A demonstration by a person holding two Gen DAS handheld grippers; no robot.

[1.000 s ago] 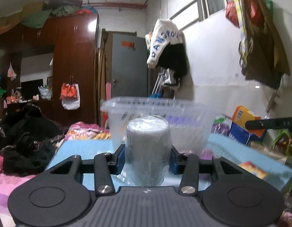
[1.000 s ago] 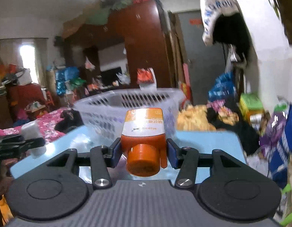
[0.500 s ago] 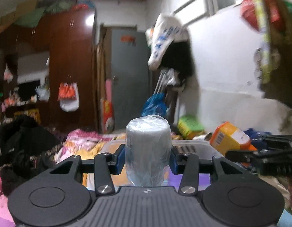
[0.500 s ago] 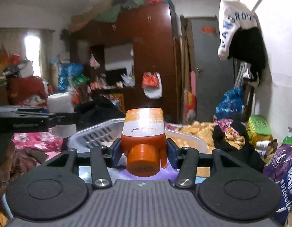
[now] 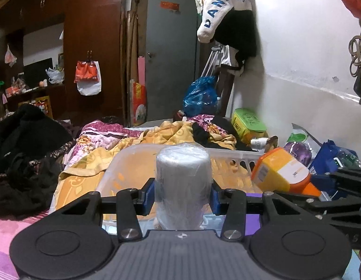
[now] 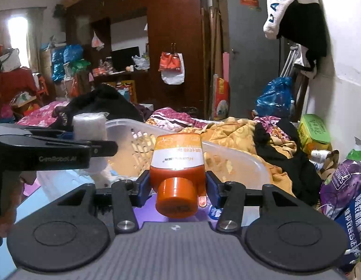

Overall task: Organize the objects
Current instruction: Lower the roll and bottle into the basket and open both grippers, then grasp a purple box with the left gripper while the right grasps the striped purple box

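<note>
Both grippers have risen over the clear basket (image 5: 124, 163). We see left gripper (image 5: 182, 197) jaws clenched on wrapped roll (image 5: 183, 186); right gripper (image 6: 177, 186) jaws grasping orange bottle (image 6: 177, 163), cap toward camera.

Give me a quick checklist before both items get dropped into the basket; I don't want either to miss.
1. Left claw shut on the wrapped roll: ok.
2. Right claw shut on the orange bottle: ok.
3. Basket ahead of both claws, opening clear: ok.
4. Roll over the basket's inside: cannot tell, the near rim is hidden.
5. Bottle over the basket's inside: cannot tell.
6. Claws apart from each other: ok, side by side with a gap.
</note>
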